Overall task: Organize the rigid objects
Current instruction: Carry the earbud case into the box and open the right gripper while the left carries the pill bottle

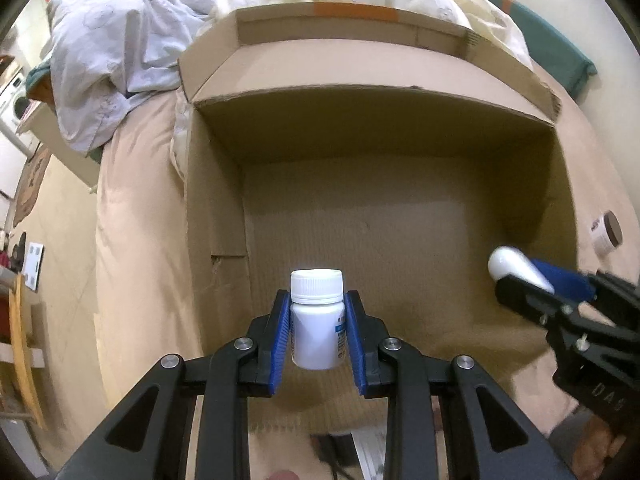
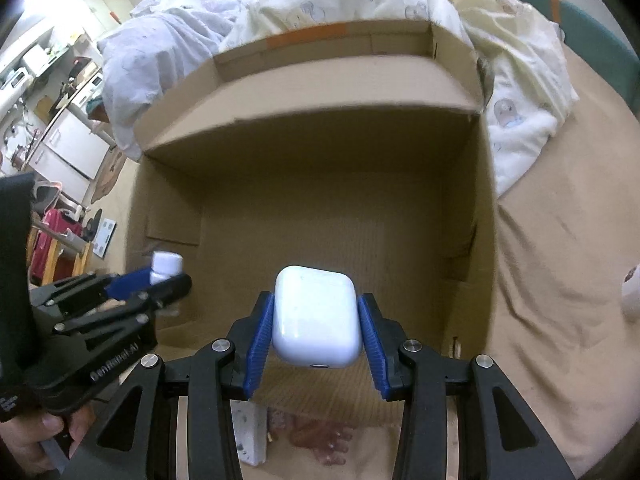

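Bedding (image 1: 116, 40): crumpled, left of and behind box
Box (image 1: 360, 120): open cardboard, on tan sheet (image 1: 136, 220), far flap folded back, floor bare
Left gripper (image 1: 317, 322): blue pads clamped on bottle sides, narrow gap, held over box near its left wall
Bottle (image 1: 316, 320): white, ribbed cap, upright between pads, clear of box floor
Right gripper (image 2: 316, 320): pads pressed on case sides, moderate gap, held over box towards right wall
Case (image 2: 316, 316): white, rounded, port facing camera, off the floor
Jar (image 1: 606, 232): brown lid, on its side on sheet, outside box, right
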A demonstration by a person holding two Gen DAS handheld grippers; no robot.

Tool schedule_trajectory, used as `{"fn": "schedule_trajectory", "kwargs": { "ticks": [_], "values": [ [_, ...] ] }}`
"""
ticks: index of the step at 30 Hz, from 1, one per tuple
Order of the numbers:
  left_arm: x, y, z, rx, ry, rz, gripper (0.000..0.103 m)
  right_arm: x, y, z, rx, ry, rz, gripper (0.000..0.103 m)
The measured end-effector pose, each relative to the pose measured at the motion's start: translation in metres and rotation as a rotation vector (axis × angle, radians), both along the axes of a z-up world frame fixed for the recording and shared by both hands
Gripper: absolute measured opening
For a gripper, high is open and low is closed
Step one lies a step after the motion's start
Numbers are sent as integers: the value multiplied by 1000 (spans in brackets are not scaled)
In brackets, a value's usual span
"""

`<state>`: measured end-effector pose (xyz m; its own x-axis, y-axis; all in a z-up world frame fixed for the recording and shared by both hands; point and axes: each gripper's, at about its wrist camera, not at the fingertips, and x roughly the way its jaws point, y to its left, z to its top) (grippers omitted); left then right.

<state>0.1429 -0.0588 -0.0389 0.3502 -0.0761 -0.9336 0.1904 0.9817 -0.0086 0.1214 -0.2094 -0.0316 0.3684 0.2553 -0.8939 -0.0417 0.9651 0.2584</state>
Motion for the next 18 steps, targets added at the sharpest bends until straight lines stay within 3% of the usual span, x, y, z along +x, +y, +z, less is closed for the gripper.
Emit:
{"fn": "schedule_trajectory", "kwargs": {
  "ticks": [3, 10, 18],
  "values": [
    [6, 1, -13, -25, 28, -5, 24, 4, 0, -14, 7, 26, -7, 44],
    [5, -8, -25, 44, -12, -45, 24, 11, 2, -28, 22, 55, -14, 44],
    [6, -8, -39, 62, 18, -46, 24, 12, 3, -44, -2, 111, -15, 44]
  ]
}}
